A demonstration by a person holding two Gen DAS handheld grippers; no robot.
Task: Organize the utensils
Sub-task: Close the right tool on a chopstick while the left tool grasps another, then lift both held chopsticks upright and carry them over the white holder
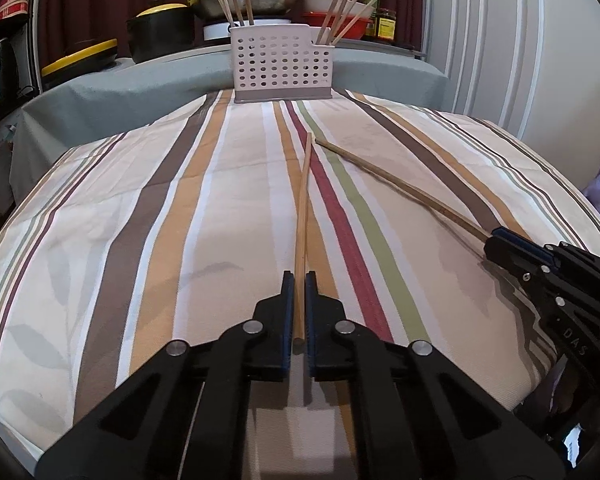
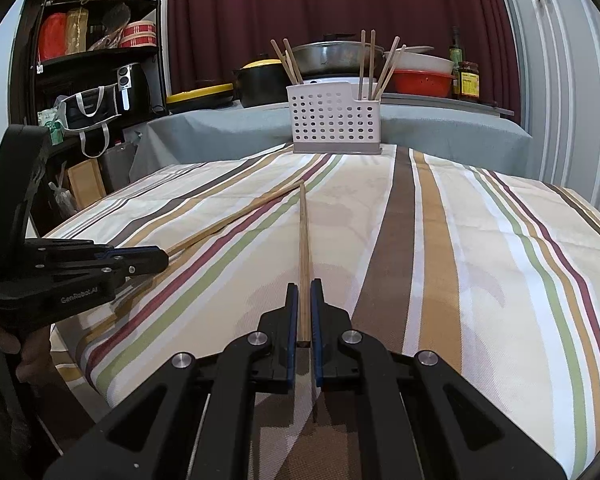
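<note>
Two hand-held grippers, each clamped on one wooden chopstick over a table spread with a striped cloth [image 1: 148, 216]. The left gripper [image 1: 299, 276] has its blue pads closed on the near end of the left chopstick [image 1: 303, 208]; its long axis runs from the near edge of the table toward the far edge, tip pointing at the white perforated utensil holder [image 1: 280, 64], which stands at the far edge of the cloth. The right gripper [image 2: 304, 286] is likewise closed on the right chopstick [image 2: 303, 232], whose axis also runs near edge to far edge in its own view. In the left wrist view that second chopstick lies diagonally, from the right edge inward. The two far tips lie near each other above mid-table; whether they touch cannot be told. Only the right wrist view shows a hand [image 2: 28, 356] under the left gripper, and the dark shelf rack [image 2: 96, 60] beyond the table's left edge. Both views show further chopsticks [image 1: 236, 0] upright in the holder's compartments, with pans behind it.
</note>
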